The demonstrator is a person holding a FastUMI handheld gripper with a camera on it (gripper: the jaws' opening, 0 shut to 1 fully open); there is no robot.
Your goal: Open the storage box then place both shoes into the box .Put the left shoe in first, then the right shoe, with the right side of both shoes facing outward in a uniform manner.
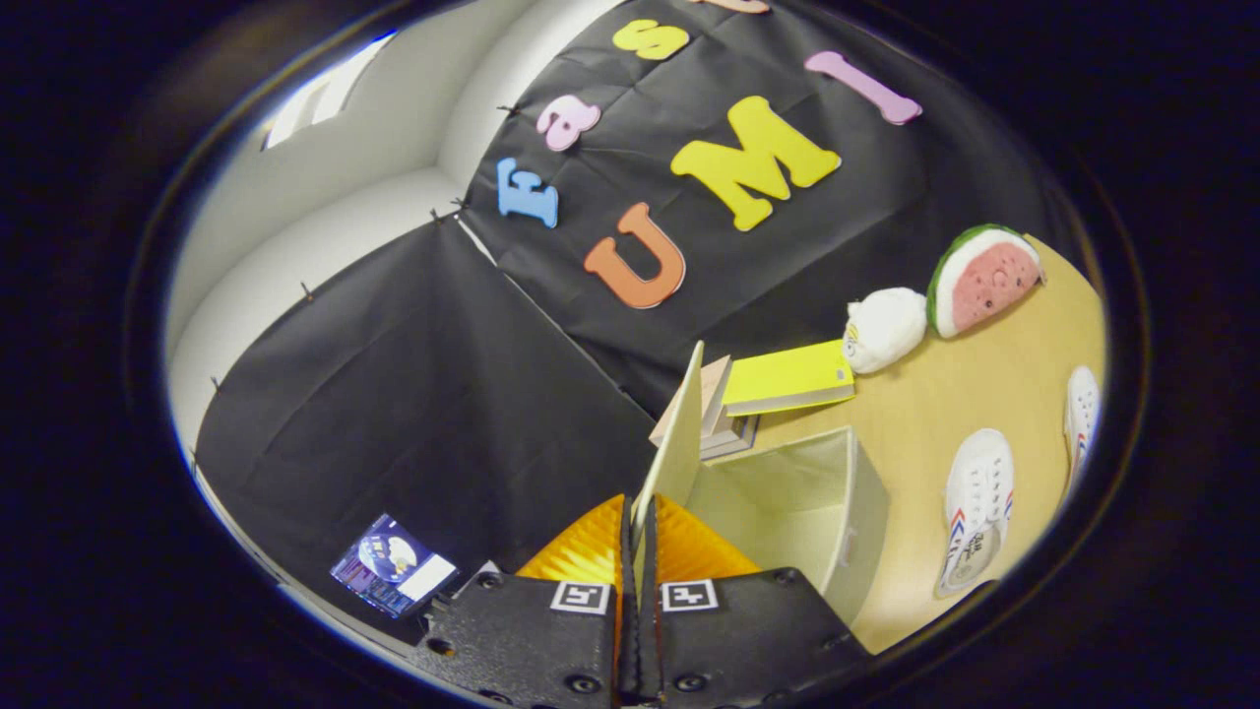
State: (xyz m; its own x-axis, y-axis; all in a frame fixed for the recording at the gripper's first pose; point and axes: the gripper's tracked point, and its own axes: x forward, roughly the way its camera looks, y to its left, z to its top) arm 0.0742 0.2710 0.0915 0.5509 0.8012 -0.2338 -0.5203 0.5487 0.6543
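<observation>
1. In the gripper view, the hand-held gripper (pixel 638 551) has its two fingers pressed together on the thin edge of the storage box lid (pixel 679 448), which stands raised almost on edge between them.
2. The storage box (pixel 837 512), a pale fabric cube, sits on the wooden surface (pixel 915 414) just ahead of the fingers and to one side of the lid. It is open, and what shows of its inside holds nothing.
3. Directly behind the lid and the box lies a short stack of books (pixel 724 433), and a yellow book (pixel 792 376) rests on top of them, jutting out toward the toys.
4. Beyond the yellow book a white plush toy (pixel 886 327) lies just beside a watermelon-slice plush (pixel 984 279); both are close to the black cloth wall (pixel 423 394).
5. A white sneaker (pixel 976 507) with red and blue stripes lies on the surface near the box's outer wall, not touching it.
6. A second white sneaker (pixel 1081 414) lies farther out, apart from the first.
7. A small lit screen (pixel 392 563) sits low against the cloth wall, on the far side of the fingers from the box.
</observation>
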